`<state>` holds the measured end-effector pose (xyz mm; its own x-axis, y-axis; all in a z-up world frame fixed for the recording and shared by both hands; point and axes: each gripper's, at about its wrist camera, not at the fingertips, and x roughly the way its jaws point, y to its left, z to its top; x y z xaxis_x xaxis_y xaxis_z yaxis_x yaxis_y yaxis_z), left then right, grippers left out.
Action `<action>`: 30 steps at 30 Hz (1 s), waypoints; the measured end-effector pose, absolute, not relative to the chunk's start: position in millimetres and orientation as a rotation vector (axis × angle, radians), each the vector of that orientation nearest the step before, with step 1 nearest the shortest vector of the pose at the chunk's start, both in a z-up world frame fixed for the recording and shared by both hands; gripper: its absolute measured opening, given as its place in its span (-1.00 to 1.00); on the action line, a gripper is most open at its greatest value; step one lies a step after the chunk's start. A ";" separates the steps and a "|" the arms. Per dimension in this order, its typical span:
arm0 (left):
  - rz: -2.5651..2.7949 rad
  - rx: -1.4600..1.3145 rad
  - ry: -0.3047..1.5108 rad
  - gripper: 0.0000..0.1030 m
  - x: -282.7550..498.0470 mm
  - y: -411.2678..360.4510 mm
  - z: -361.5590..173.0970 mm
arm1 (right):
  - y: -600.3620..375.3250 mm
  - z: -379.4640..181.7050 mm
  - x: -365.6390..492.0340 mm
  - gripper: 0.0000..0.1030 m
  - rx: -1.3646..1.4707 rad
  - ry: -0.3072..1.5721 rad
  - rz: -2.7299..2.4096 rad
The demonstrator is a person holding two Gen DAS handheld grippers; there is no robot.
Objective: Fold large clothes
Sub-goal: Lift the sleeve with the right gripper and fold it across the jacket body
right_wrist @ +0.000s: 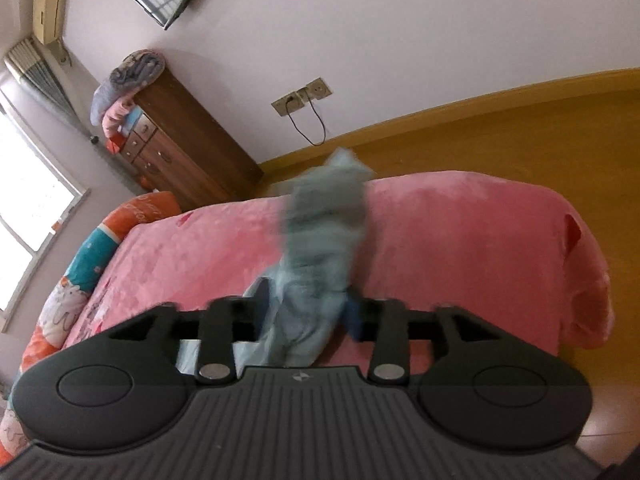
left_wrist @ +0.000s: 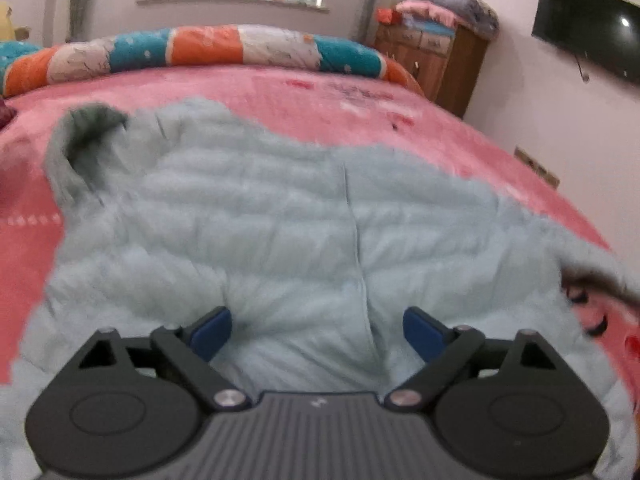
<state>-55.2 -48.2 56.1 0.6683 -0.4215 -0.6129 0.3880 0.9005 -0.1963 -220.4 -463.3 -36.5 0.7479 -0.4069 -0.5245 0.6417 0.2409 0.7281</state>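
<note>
Jacket (left_wrist: 280, 216), pale blue and quilted, lies spread across the pink bedspread (left_wrist: 360, 104) in the left wrist view, its centre seam running from near to far. At far left a ribbed cuff or collar opening (left_wrist: 80, 136) stands up from the fabric; which of the two it is cannot be told through the blur. Left gripper (left_wrist: 317, 330) hangs over the near part of the garment with its blue pads (left_wrist: 212, 330) spread wide and nothing between them, released, probably so the flat body stays undisturbed. Beyond, a rolled patchwork quilt (left_wrist: 192, 48) lines the far edge of the bed, with a wooden dresser (left_wrist: 432, 60) at far right beside the wall.

In the right wrist view, the right gripper (right_wrist: 308, 312) has a bunched part of the same jacket (right_wrist: 324, 216) between its fingers, probably a sleeve. The cloth rises above the bedspread (right_wrist: 460, 240) in motion blur. Whether the pads press on it or have let go cannot be told. The raised cloth suggests a sleeve being carried inward for a fold.
</note>
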 end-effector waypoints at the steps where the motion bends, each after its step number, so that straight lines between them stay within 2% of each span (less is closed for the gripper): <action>1: -0.452 -0.051 0.679 0.80 -54.5 -43.9 65.4 | -466.5 -38.1 -217.5 0.33 1.099 0.245 -0.740; 3: -0.434 -0.049 0.646 0.80 -49.2 -32.8 82.7 | -460.9 -30.7 -220.6 0.48 1.063 0.240 -0.763; 4: -0.415 -0.042 0.637 0.80 -45.9 -27.4 90.0 | -458.6 -27.4 -223.2 0.63 1.049 0.235 -0.772; 6: -0.373 -0.026 0.627 0.80 -34.3 -15.3 102.5 | -447.5 -13.9 -229.0 0.69 1.018 0.213 -0.799; 9: -0.303 0.016 0.597 0.78 -12.0 2.7 119.4 | -427.8 7.8 -229.5 0.93 0.944 0.182 -0.814; 15: -0.226 0.082 0.538 0.69 44.9 27.6 145.2 | -369.2 68.1 -222.5 0.96 0.733 0.117 -0.707; 19: -0.224 0.125 0.536 0.64 81.7 17.1 146.5 | -340.3 87.7 -191.1 1.00 0.766 0.119 -0.520; 22: -0.242 0.183 0.561 0.59 116.0 -7.9 136.6 | -314.3 82.7 -153.4 1.00 0.811 0.192 -0.338; 26: -0.239 0.262 0.614 0.34 158.1 -39.5 113.7 | -284.1 54.5 -110.8 1.00 0.891 0.302 -0.188; 30: -0.174 0.288 0.650 0.31 197.5 -54.6 90.6 | -266.9 42.2 -75.7 1.00 0.863 0.375 -0.113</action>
